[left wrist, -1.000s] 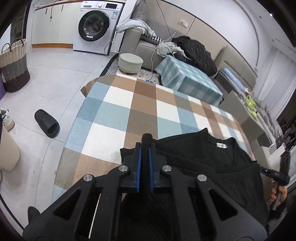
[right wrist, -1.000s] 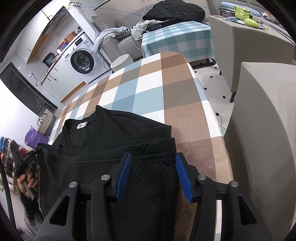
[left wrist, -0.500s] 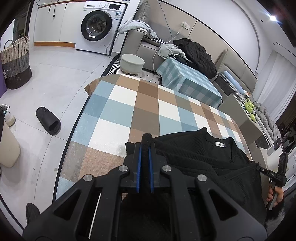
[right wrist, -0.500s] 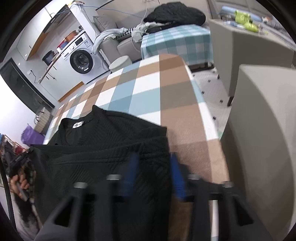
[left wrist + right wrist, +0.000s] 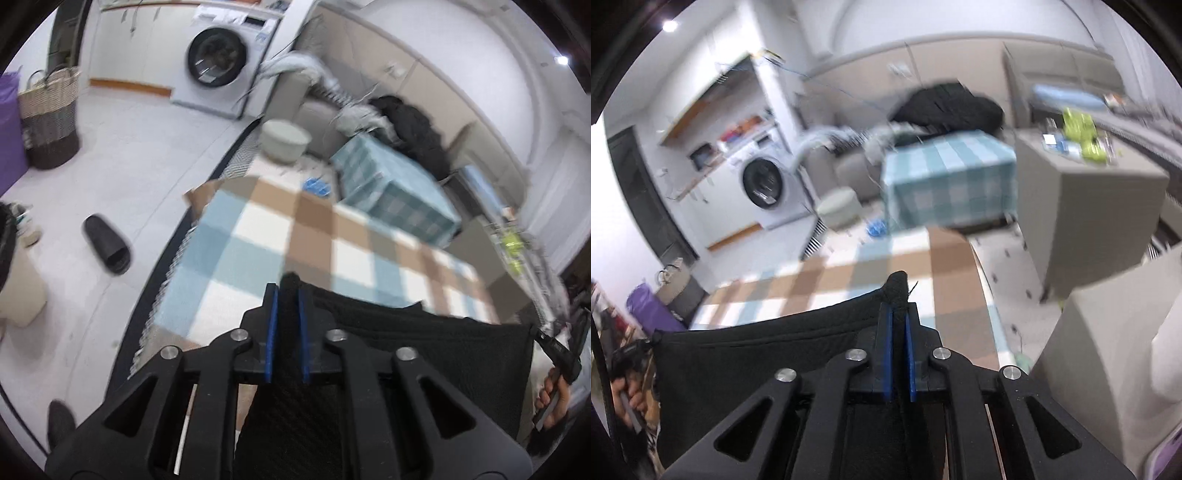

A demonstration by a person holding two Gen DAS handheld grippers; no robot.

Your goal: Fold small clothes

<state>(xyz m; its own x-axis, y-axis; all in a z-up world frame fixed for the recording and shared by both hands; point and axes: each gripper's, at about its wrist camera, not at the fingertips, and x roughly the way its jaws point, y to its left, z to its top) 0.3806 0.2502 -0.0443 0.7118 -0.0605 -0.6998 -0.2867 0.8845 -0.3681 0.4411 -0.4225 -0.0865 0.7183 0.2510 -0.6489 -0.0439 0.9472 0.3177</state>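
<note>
A black knit top [image 5: 424, 343] hangs stretched between my two grippers above the checked table [image 5: 258, 236]. My left gripper [image 5: 286, 295] is shut on one corner of it, with cloth bunched between the blue pads. My right gripper [image 5: 897, 314] is shut on the other corner, and the top [image 5: 768, 354] spreads from it toward the left of the right wrist view. The other gripper and the hand holding it show at the far edge of each view. Both views are blurred by motion.
The table [image 5: 849, 273] has a blue, brown and white checked cloth. Beyond it stand a round stool [image 5: 286, 140], a smaller checked table [image 5: 399, 195], a sofa with clothes, and a washing machine [image 5: 218, 62]. A grey cabinet [image 5: 1086, 206] stands at the right.
My right gripper has shut on the top's corner; it was open a second ago. Both grippers have lifted, raising the top's near edge off the table and pulling it taut.
</note>
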